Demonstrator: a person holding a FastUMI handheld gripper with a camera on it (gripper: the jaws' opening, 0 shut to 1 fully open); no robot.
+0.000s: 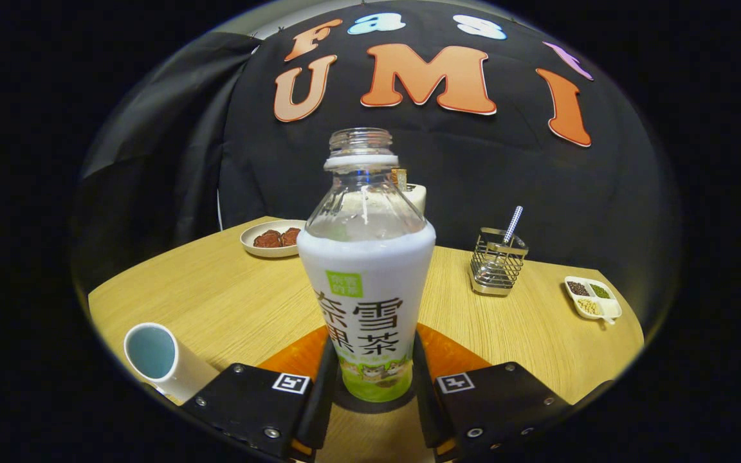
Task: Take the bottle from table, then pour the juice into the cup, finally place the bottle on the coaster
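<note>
Gripper view showed me the gripper [375, 386] clamped on the upright bottle [367, 283] over the orange coaster [448, 354]; the cup [158, 360] stood near left.

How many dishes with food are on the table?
2: a round plate beyond the bottle held between the gripper fingers, and a divided dish near the wire basket. The bottle may hide more.

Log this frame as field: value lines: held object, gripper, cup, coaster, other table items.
held object: bottle, upright, cap off, between the fingers
gripper: gripper, both fingers pressed on the bottle's lower body
cup: cup, left of the fingers, mouth tilted toward the camera
coaster: orange coaster under and behind the bottle
other: plate of dark food, wire holder, divided dish
</note>
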